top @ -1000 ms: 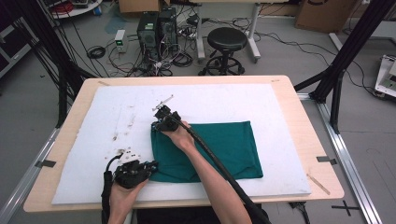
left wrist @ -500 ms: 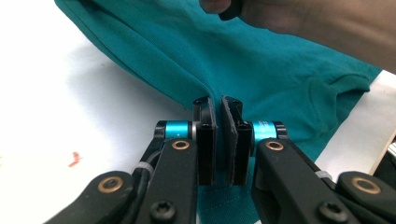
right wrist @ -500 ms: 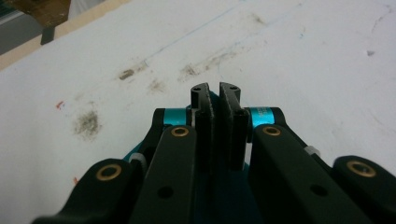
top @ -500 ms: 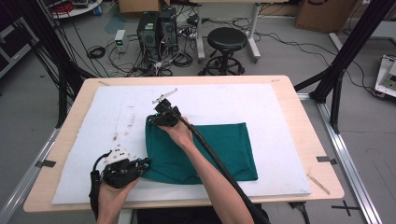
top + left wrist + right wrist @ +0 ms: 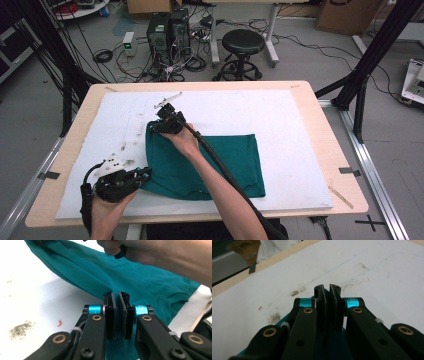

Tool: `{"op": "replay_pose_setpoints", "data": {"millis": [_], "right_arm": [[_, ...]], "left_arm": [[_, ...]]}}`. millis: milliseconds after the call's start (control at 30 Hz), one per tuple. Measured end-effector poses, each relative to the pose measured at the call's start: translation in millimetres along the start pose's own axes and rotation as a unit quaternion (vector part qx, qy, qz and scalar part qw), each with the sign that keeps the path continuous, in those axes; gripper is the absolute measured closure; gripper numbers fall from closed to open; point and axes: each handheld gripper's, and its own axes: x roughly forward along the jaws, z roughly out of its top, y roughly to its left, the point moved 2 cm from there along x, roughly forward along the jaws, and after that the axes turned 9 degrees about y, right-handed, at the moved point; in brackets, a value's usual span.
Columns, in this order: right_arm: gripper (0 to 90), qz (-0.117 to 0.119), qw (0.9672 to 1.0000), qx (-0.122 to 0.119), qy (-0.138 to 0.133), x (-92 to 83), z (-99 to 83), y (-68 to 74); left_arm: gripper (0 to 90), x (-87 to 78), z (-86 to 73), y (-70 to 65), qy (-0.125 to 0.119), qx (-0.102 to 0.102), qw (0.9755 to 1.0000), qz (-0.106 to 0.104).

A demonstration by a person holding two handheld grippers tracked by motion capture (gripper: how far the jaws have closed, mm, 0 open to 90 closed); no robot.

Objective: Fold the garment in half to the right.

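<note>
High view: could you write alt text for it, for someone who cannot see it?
A person's two hand-held grippers pinch a folded teal cloth on a white mat over a wooden table. The left gripper is shut on the cloth's near left corner, the right gripper on its far left corner. Beyond the table stand a black stool, computers and cables.

Black two-jaw tongs (image 5: 116, 296) noted: cyan anodised collars, brass-coloured pivot bushings, black socket screws, ribbed pads. Thick black cable is trailed from each. Forearms are seen bare, unsleeved.
</note>
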Motion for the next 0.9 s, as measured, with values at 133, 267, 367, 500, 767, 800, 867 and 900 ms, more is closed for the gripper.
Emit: {"op": "replay_pose_setpoints", "data": {"millis": [133, 267, 367, 500, 767, 800, 867, 900], "right_arm": [[85.9, 0.004, 1.0, 0.007, 0.004, 1.3, -3.7, -3.1], [85.9, -0.002, 1.0, -0.001, 0.009, -0.8, -7.3, -3.3], [85.9, -0.007, 0.9999, -0.008, 0.013, -5.7, -10.3, -3.7], [86.0, -0.003, 0.9999, -0.008, 0.006, -19.2, -15.7, -8.7], [86.0, -0.003, 0.9997, 0.006, 0.024, -46.5, -32.4, -30.0], [85.9, -0.002, 0.9996, 0.01, 0.026, -48.9, -33.9, -31.5], [86.0, -0.001, 0.9996, 0.013, 0.025, -56.7, -38.3, -35.6], [86.0, -0.003, 0.9996, 0.012, 0.026, -60.4, -40.1, -37.1]], "left_arm": [[84.5, 5.7, -1.4, -1.1, -0.001, -0.001, 1.0, -0.009], [84.6, 13.5, -0.5, -6.4, 0.0, 0.005, 0.9998, -0.018], [84.5, 20.2, 0.4, -12.6, -0.002, 0.01, 0.9996, -0.028], [84.5, 31.0, 4.4, -23.4, -0.005, 0.016, 0.9991, -0.04], [84.4, 52.6, 12.0, -42.4, -0.001, 0.023, 0.9984, -0.052], [84.4, 54.8, 13.3, -45.0, 0.001, 0.025, 0.9983, -0.053], [84.5, 59.9, 16.1, -52.0, 0.006, 0.036, 0.998, -0.052], [84.5, 62.2, 17.2, -54.6, 0.008, 0.04, 0.9978, -0.052]]}}
